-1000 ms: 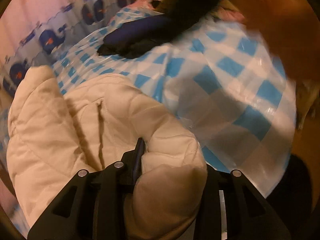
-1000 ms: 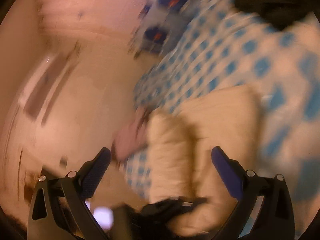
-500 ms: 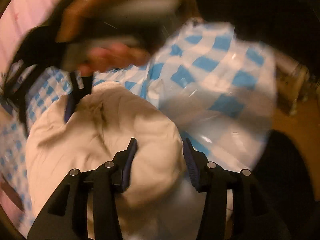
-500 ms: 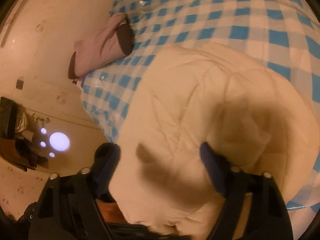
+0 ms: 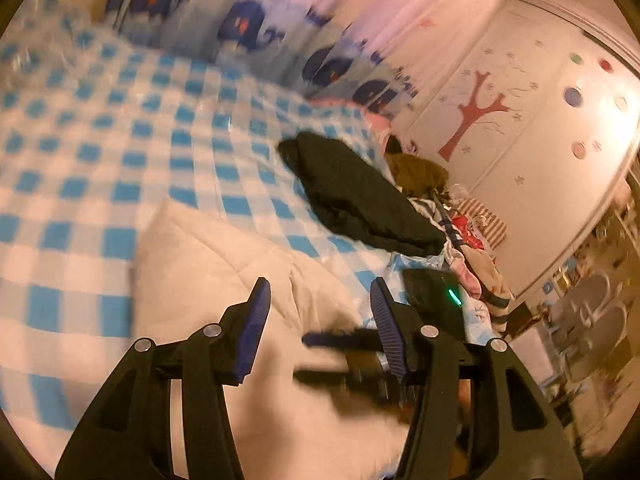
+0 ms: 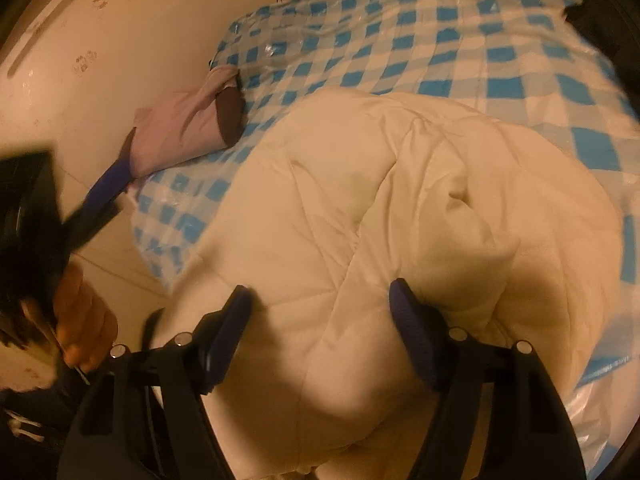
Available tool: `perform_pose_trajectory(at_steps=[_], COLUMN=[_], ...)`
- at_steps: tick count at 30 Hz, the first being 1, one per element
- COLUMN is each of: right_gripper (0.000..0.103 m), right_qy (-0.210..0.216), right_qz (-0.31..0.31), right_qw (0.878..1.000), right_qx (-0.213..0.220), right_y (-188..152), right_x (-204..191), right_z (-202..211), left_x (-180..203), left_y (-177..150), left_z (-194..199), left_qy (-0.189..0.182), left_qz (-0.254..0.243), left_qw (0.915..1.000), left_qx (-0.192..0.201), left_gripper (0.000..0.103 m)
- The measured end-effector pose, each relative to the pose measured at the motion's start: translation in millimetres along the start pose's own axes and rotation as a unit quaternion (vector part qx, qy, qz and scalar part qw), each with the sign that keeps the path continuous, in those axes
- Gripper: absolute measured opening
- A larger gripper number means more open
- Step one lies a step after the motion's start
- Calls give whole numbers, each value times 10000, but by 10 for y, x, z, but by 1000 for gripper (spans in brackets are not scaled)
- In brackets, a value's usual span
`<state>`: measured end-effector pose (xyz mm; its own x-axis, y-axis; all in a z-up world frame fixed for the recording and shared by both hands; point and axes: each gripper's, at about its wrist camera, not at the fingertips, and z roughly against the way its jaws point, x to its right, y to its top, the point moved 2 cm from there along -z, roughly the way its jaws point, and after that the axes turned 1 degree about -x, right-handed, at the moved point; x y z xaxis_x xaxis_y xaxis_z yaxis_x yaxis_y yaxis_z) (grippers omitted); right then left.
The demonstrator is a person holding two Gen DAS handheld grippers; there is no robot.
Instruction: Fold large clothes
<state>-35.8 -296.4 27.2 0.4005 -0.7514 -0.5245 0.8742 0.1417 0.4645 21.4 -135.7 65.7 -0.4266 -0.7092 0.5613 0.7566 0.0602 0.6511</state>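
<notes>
**Cream coat bundled on the bed, right claw over it**

We see the cream quilted coat [image 6: 400, 220] lying in a rounded heap on the blue-checked cover [image 6: 440, 40] of the bed, its long axis running away from us. Our right claw [image 6: 320, 304] hangs just above its near end; its jaws have just been closing, yet they are apart, and whether the pads touch the padding we cannot tell. Our left claw [image 5: 318, 304], off to the side, has just been opening and holds nothing. The right is nearer. A black garment [image 5: 360, 192] lies beyond, by a decorated wall [image 5: 520, 100].
</notes>
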Motion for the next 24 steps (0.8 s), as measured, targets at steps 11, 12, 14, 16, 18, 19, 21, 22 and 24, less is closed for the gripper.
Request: perform_pose_trajectory(at_steps=[11, 12, 14, 16, 18, 19, 21, 22, 24], right_gripper=[82, 88, 89, 89, 96, 98, 98, 98, 98], right_qy=[-467, -808, -1369, -1864, -2358, -2095, -1847, -1782, -1759], right_qz=[-7, -58, -237, -351, -281, -523, -670, -745, -764], right_qw=[9947, 9906, 9847, 9786, 9710, 9762, 9803, 9809, 9813], right_qx=[916, 1104, 1051, 792, 292, 198, 221, 229, 165], right_y=[-188, -136, -18, 97, 141, 130, 140, 162, 210], right_x=[19, 50, 177, 372, 632, 792, 985, 1032, 1048], right_z=[588, 682, 697, 507, 125, -25, -181, -212, -196], left_x=[-76, -120, -135, -66, -35, -37, -104, -146, -207], left_y=[-395, -371, -339, -342, -350, -356, -344, -329, -294], left_z=[-818, -832, -854, -872, -957, -1023, -1139, -1180, -1216], left_qy=[814, 801, 853, 968, 1091, 1225, 1367, 1426, 1437], left_qz=[-363, -283, -232, -318, -423, -448, -392, -336, -225], left_qw=[9954, 9958, 9955, 9942, 9925, 9909, 9892, 9886, 9888], left_qx=[-350, -348, -345, -344, -341, -344, -344, -338, -333], left_gripper=[54, 54, 54, 60, 64, 65, 67, 67, 67])
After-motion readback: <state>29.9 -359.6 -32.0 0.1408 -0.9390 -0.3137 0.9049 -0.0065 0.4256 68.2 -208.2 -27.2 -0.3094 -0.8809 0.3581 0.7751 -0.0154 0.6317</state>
